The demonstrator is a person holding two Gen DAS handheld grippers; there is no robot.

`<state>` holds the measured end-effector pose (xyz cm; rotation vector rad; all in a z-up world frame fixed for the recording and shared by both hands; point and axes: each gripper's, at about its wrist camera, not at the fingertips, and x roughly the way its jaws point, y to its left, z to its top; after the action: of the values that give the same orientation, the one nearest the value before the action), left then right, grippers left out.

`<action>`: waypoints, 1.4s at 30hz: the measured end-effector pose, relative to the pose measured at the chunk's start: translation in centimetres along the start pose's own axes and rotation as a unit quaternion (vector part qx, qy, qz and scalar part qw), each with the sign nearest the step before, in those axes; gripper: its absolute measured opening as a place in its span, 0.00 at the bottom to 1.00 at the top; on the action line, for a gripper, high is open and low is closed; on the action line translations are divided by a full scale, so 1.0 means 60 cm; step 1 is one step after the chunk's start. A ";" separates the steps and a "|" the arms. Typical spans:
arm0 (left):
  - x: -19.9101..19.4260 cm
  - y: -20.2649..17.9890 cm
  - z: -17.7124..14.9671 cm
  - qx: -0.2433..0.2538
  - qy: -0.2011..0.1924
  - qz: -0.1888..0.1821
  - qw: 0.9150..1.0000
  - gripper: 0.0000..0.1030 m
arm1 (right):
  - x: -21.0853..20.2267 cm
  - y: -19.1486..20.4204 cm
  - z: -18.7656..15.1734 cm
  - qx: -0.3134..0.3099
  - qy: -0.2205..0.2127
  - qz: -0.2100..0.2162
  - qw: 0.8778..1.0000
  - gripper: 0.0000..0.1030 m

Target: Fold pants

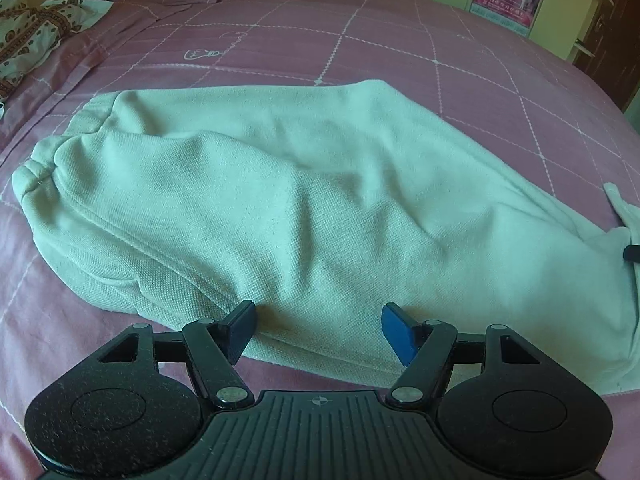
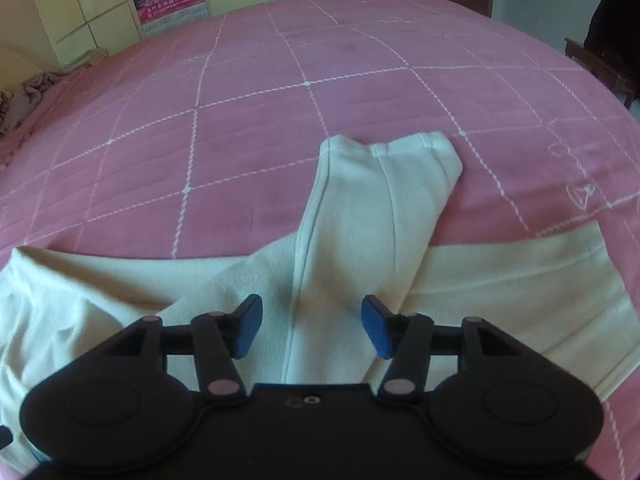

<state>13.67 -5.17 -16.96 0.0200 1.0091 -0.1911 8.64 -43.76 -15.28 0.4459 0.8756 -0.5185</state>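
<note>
Fingers of left gripper (image 1: 319,330) and right gripper (image 2: 312,326) spread, empty; pants (image 1: 280,200) just ahead, beneath.

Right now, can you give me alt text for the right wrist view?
Open tongs hover over pale pants on a pink checked bedspread. One leg end flops away toward the bed's middle; another lies flat to the right.

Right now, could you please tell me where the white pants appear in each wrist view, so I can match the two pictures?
Left wrist view: the white pants fill the middle, cuffs at left, just beyond the open left gripper.
Right wrist view: the pants cross the lower half, one piece folded upward at centre, beyond the open right gripper.
Shared landmark: the pink checked bedspread.
</note>
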 end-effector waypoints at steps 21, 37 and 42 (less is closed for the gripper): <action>-0.001 -0.008 -0.012 0.032 0.001 0.010 0.999 0.78 | -0.076 -0.229 -0.085 0.122 -0.022 0.050 0.991 0.44; 0.002 -0.009 -0.017 0.036 -0.001 0.007 0.999 0.84 | -0.072 -0.325 -0.093 0.246 0.002 0.049 0.968 0.25; 0.002 -0.012 -0.018 0.036 -0.002 0.010 0.999 0.85 | -0.082 -0.317 -0.075 0.210 -0.029 0.064 0.975 0.47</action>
<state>12.68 -5.80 -17.58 0.0949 0.9976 -0.2079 -7.99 -55.06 -16.81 0.8629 0.6737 -0.5967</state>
